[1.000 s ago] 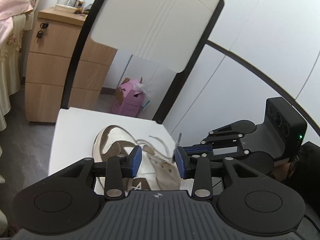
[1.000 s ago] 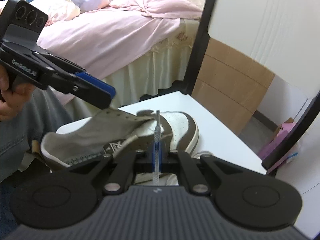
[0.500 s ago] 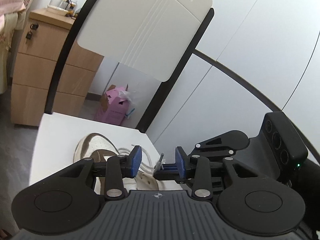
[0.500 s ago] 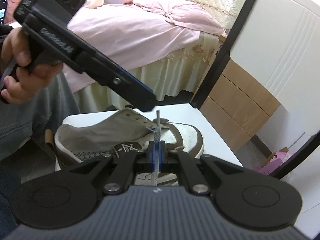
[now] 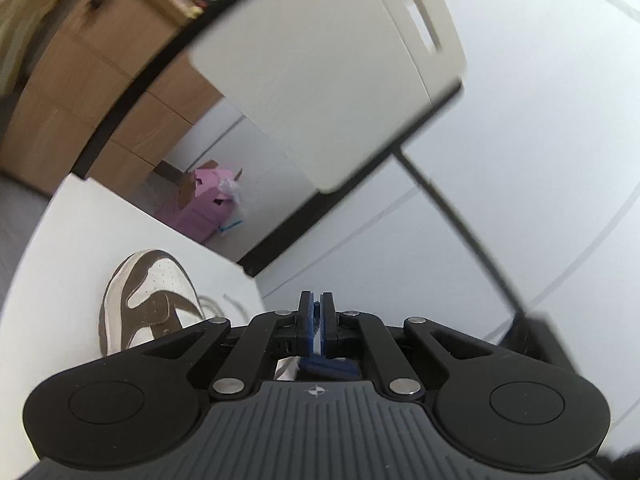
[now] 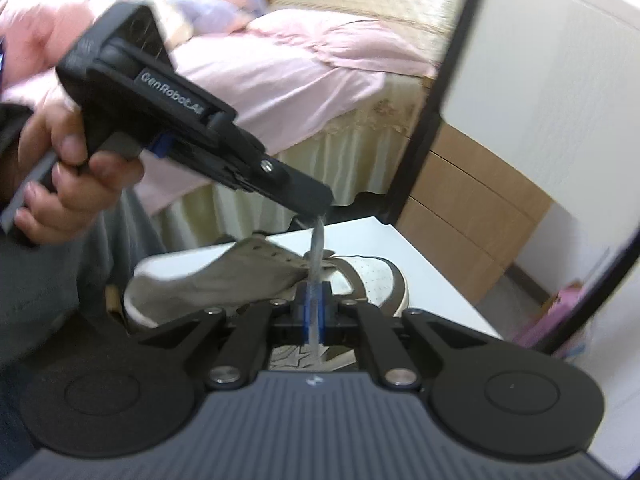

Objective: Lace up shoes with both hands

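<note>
Item 1: brown-and-white leather low-top sneaker (image 6: 256, 276), lying on the white desk (image 6: 432, 280), toe pointing away from the person, eyelet flaps open. The left wrist view shows only its toe cap, to the left of that claw.

Item 2: flat white woven shoelace (image 6: 317, 248), stretched in a short, nearly upright run above the eyelet rows. Its long axis runs from the right claw up to the left claw; the lower part trails out of sight behind the right claw.

Item 3: right claw (image 6: 314, 312), black with blue pads, pressed together and pinching the lace low down, just above the shoe's tongue.

Item 4: left claw (image 6: 320, 210), black, gripped by a hand (image 6: 68, 172) at left, reaching in from upper left and angled downward. Its tip meets the lace's upper end; in its own view the blue pads (image 5: 307, 320) stand almost together with a thin pale strip between them, read as pinching the lace tip, though blur leaves this uncertain.

Relation governing the coming move: the lace end lies directly above the right claw and at the left claw's tip, so the left hand is nearer. Judgement: a handover is under way; the right claw must let go before the left can draw the lace through.
</note>
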`<state>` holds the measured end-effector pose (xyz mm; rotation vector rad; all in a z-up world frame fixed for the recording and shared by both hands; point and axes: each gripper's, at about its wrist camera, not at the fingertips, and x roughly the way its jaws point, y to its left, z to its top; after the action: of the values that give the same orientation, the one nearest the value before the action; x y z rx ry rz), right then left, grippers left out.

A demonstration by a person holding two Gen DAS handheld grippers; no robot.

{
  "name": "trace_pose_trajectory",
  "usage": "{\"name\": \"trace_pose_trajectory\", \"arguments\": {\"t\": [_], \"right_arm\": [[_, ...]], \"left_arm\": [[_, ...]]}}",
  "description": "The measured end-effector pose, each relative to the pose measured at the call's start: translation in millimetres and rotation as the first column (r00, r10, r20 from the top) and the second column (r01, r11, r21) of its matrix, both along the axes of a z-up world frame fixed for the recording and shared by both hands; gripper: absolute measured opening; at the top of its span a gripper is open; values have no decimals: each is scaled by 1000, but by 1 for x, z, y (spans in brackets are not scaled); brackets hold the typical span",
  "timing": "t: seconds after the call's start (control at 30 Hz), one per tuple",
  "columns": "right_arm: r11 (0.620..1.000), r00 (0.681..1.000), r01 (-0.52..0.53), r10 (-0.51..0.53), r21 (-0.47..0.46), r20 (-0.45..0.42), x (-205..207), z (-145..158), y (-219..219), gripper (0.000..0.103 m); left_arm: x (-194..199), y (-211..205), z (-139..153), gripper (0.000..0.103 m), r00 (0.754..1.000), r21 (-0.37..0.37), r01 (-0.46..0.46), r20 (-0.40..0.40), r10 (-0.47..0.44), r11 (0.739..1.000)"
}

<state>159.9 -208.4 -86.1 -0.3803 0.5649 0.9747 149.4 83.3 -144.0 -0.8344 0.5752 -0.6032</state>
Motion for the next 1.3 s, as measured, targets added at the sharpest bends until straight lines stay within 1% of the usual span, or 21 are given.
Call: {"name": "trace_pose_trajectory", "arguments": {"t": [0.1, 0.13, 0.17, 0.2, 0.23, 0.27, 0.33, 0.37, 0.4, 0.43, 0.5, 0.57, 0.67, 0.77, 0.87, 0.93, 1.0, 1.07, 1.1, 1.17, 1.3], "right_arm": [[977, 981, 124, -95, 173, -170, 11, 6, -17, 6], [947, 954, 184, -109, 262, -278, 17, 3, -25, 8], [903, 914, 254, -107, 347, -391, 23, -1, -34, 9], [847, 862, 330, -91, 417, -498, 30, -5, -43, 10], [784, 801, 404, -55, 470, -596, 35, -14, -50, 16], [713, 726, 491, -17, 501, -687, 37, -29, -56, 28], [568, 570, 649, 76, 506, -818, 40, -57, -65, 38], [503, 494, 715, 127, 485, -860, 39, -71, -68, 38], [461, 443, 756, 160, 464, -882, 38, -81, -69, 38], [429, 412, 783, 183, 450, -893, 38, -87, -69, 38], [362, 372, 826, 227, 432, -900, 36, -97, -70, 38], [317, 346, 850, 264, 420, -900, 37, -101, -69, 38], [312, 340, 860, 240, 403, -910, 44, -99, -67, 38], [279, 321, 877, 266, 391, -909, 49, -101, -68, 38], [251, 320, 888, 267, 386, -909, 50, -103, -70, 38], [240, 327, 889, 264, 390, -907, 51, -102, -71, 38], [231, 350, 886, 238, 403, -906, 50, -98, -73, 33], [225, 356, 885, 236, 407, -904, 51, -98, -74, 21], [224, 359, 885, 229, 408, -905, 51, -98, -75, 18], [235, 365, 881, 215, 411, -906, 51, -96, -75, 8], [250, 402, 866, 170, 434, -900, 53, -90, -76, 4]], "left_arm": [[5, 5, -5, 3, 999, -62, -30, -29, 28, 998], [6, 5, -6, 3, 999, -81, -34, -33, 31, 996], [7, 5, -6, 3, 999, -96, -38, -37, 35, 995], [7, 5, -7, 3, 998, -104, -41, -42, 37, 994], [7, 5, -7, 3, 998, -109, -42, -45, 38, 993], [7, 4, -8, 3, 998, -116, -46, -46, 41, 992], [7, 5, -9, 3, 998, -147, -52, -52, 45, 988], [7, 5, -10, 3, 997, -158, -55, -57, 47, 986], [7, 6, -10, 3, 997, -166, -58, -61, 48, 984], [7, 6, -11, 3, 997, -174, -60, -62, 50, 983], [7, 6, -11, 3, 997, -190, -62, -59, 51, 980], [8, 6, -11, 3, 997, -197, -61, -58, 50, 979], [9, 4, -12, 3, 997, -207, -48, -68, 34, 977], [10, 3, -13, 3, 997, -209, -42, -76, 27, 977], [11, 1, -13, 3, 997, -207, -33, -77, 17, 978], [11, -1, -13, 3, 997, -202, -23, -81, 7, 979], [11, -2, -14, 3, 996, -194, -20, -85, 4, 981], [11, -2, -14, 3, 997, -193, -21, -83, 5, 981], [10, -2, -14, 3, 996, -190, -22, -85, 6, 982], [11, -2, -15, 3, 996, -190, -19, -89, 2, 982], [11, -2, -15, 3, 996, -198, -11, -93, -8, 980]]}}
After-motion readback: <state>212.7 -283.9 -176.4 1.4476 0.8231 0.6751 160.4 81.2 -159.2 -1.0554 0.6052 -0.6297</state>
